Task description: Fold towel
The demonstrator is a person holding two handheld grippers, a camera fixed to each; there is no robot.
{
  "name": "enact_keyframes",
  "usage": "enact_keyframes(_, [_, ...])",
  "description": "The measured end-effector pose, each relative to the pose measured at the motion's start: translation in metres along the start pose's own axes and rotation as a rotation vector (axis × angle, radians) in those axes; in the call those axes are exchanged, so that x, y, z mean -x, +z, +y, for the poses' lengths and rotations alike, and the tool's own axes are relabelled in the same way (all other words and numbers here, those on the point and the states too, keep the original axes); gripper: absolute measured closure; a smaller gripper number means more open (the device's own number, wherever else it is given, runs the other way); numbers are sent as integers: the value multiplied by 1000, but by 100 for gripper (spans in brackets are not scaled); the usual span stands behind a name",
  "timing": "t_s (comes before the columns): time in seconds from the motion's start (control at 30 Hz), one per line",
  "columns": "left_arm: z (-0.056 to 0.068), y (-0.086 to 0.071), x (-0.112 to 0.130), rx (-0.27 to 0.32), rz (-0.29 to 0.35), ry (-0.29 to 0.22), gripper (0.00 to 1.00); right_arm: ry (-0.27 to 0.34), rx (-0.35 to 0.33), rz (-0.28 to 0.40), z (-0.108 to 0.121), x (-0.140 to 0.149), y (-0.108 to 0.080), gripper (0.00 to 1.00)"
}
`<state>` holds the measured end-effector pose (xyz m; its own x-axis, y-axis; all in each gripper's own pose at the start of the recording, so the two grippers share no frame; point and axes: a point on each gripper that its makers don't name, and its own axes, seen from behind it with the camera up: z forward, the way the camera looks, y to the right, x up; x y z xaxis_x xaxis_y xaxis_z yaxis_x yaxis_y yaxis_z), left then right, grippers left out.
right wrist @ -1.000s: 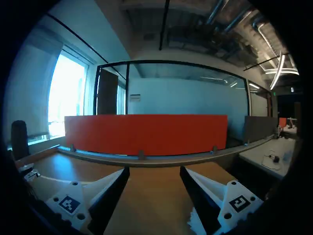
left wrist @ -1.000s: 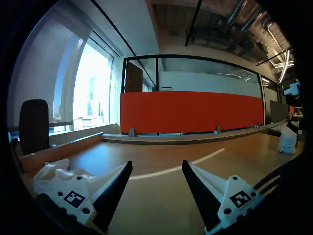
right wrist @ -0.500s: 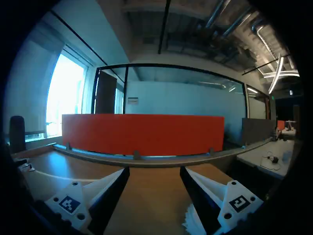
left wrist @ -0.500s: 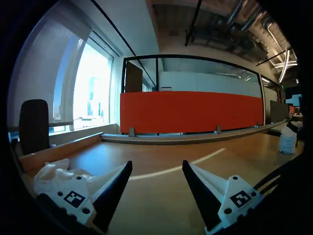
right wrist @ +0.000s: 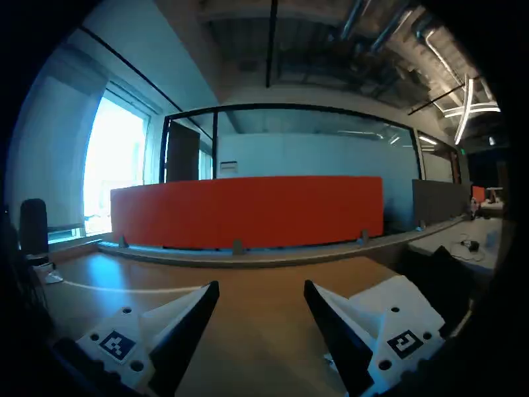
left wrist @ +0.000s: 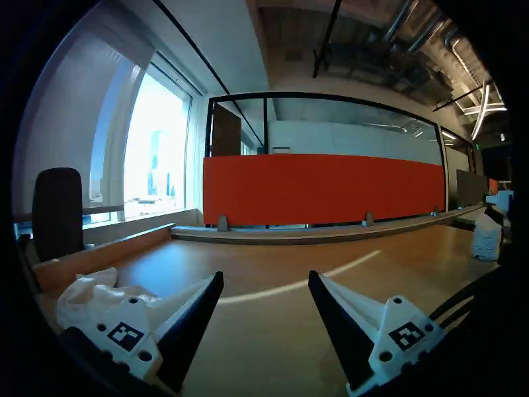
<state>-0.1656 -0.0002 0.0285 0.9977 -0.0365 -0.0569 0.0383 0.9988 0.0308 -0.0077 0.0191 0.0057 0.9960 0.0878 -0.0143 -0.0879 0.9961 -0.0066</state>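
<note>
A crumpled white towel lies on the wooden table at the left, partly behind the left finger of my left gripper. That gripper is open with nothing between its fingers. A stack of folded white towels stands at the far right of the left gripper view. My right gripper is open and holds nothing. A flat white folded towel lies just behind its right finger, partly hidden by it.
An orange partition runs along the table's far edge. A black chair back stands at the left by the window. To the right, a neighbouring desk holds cables. A dark object sits beside the folded towel.
The right gripper has moved and turned a little; the white folded towel, before just an edge under its right finger, now shows behind it. The left gripper has stayed still.
</note>
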Motion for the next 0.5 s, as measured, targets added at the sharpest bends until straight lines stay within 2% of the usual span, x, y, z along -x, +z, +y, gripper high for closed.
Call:
enact_keyframes(0.17, [0, 0, 0, 0, 0, 0, 4, 23, 0, 5, 0, 14, 1, 1])
enact_keyframes(0.4, [0, 0, 0, 0, 0, 0, 4, -8, 1, 8, 1, 34, 4, 1])
enact_keyframes(0.5, [0, 0, 0, 0, 0, 0, 4, -3, -6, 3, -2, 39, 5, 1])
